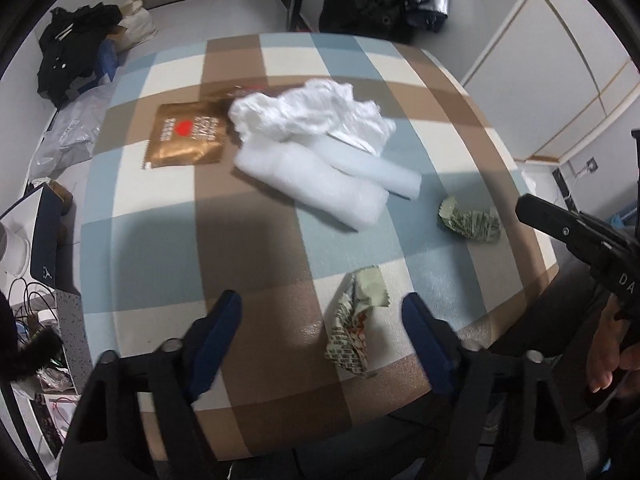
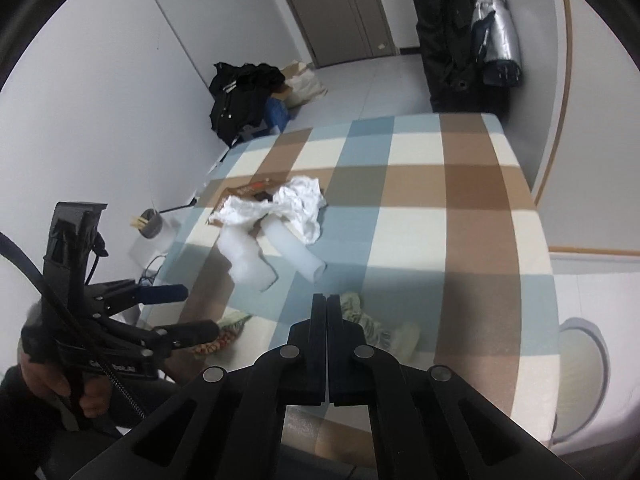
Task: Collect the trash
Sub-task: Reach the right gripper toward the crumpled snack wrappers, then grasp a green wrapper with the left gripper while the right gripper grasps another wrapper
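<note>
Our left gripper (image 1: 322, 312) hangs open around a crumpled wrapper (image 1: 354, 322); our right gripper (image 2: 327, 300) is closed, seemingly empty, above the checked surface (image 2: 460, 240).

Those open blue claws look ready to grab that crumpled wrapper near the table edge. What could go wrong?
The left gripper straddles the crumpled wrapper loosely; closing off-centre might nudge it off the table edge. A second wrapper also lies near the edge, beside the shut right gripper.

A: Tablecloth (image 1: 256, 248) – checked, blue/brown/cream. Packet (image 1: 185, 135) – gold-brown w/ red heart.
B: Tissue (image 1: 312, 110) & foam roll (image 1: 320, 184) – white. Crumpled wrappers (image 1: 354, 320) (image 1: 472, 222) – green/white print.
</note>
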Demonstrator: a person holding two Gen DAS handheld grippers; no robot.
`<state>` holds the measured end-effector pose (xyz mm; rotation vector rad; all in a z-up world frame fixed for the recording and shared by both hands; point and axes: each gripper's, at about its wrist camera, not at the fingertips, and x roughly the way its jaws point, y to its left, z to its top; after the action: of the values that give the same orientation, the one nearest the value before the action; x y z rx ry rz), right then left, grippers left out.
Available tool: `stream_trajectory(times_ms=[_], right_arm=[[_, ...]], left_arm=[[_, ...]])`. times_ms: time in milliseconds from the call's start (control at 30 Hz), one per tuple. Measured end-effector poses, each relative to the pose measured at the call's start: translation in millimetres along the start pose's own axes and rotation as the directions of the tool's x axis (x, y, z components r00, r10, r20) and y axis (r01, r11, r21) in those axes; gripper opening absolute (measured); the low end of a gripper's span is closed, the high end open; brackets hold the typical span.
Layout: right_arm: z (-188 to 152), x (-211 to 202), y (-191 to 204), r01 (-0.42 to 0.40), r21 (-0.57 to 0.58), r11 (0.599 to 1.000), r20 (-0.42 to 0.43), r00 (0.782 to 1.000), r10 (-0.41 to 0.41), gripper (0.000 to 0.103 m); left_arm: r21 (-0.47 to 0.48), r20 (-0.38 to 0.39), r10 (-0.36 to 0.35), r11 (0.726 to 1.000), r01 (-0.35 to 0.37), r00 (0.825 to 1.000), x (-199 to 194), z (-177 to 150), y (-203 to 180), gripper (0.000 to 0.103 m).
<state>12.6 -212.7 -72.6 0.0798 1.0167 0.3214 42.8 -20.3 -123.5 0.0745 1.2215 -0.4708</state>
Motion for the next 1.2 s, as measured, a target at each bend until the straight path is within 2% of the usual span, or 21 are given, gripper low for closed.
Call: stream_trajectory(times_ms=[100, 200, 267, 367, 400, 433, 467, 533, 667, 967, 1033, 1200], right_arm=[[-1, 0, -3, -0.008, 0.012, 1.000, 0.000, 1.000, 0.008, 0.000], [0, -4, -10, 0.002, 0.035, 0.999, 0.014, 1.000, -0.003, 0.003], [0, -5, -17, 0.004, 0.070, 0.998, 0.015, 1.000, -0.005, 0.004], [0, -4, -24, 0.013, 0.095, 0.995, 0.011, 1.000, -0.014, 0.006], [1, -4, -26, 0.018, 0.100, 0.995, 0.014, 1.000, -0.019, 0.012], [2, -5, -27, 0.021, 0.104, 0.994, 0.020, 1.000, -0.023, 0.024], [2, -6, -28, 0.023, 0.108, 0.994, 0.027, 0.999, -0.026, 0.037], [3, -6, -28, 0.025, 0.111, 0.994, 0.039, 0.999, -0.030, 0.050], [6, -2, -26, 0.036, 0.086, 0.996, 0.035, 0.999, -0.039, 0.051], [11, 18, -22, 0.056, -0.020, 0.998, -0.053, 0.997, -0.057, 0.054], [9, 24, -18, 0.072, -0.054, 0.996, -0.083, 0.994, -0.077, 0.059], [0, 37, 0, 0.083, -0.176, 0.981, -0.115, 0.988, -0.104, 0.060]], left_arm=[[0.026, -0.016, -0.004, 1.000, 0.005, 1.000, 4, -3, -5, 0.068], [0.070, -0.030, 0.012, 0.998, -0.010, 0.999, 8, -5, -13, 0.059], [0.108, -0.024, 0.037, 0.994, -0.034, 0.999, 9, -7, -19, 0.052], [0.133, -0.017, 0.054, 0.990, -0.051, 0.998, 6, -9, -20, 0.035], [0.139, -0.018, 0.054, 0.989, -0.051, 0.998, 6, -9, -21, 0.025], [0.141, -0.020, 0.054, 0.989, -0.050, 0.998, 6, -9, -21, 0.017], [0.143, -0.022, 0.054, 0.988, -0.051, 0.998, 7, -9, -22, 0.016], [0.145, -0.024, 0.052, 0.988, -0.048, 0.998, 7, -8, -22, 0.014], [0.137, -0.031, 0.040, 0.990, -0.035, 0.999, 7, -7, -20, 0.012], [0.074, -0.027, -0.014, 0.997, 0.016, 1.000, 2, -2, -8, 0.008], [0.056, -0.031, -0.031, 0.998, 0.033, 0.999, 0, -2, -5, 0.008], [0.029, 0.003, -0.069, 0.997, 0.069, 0.998, -13, 2, 1, 0.008]])
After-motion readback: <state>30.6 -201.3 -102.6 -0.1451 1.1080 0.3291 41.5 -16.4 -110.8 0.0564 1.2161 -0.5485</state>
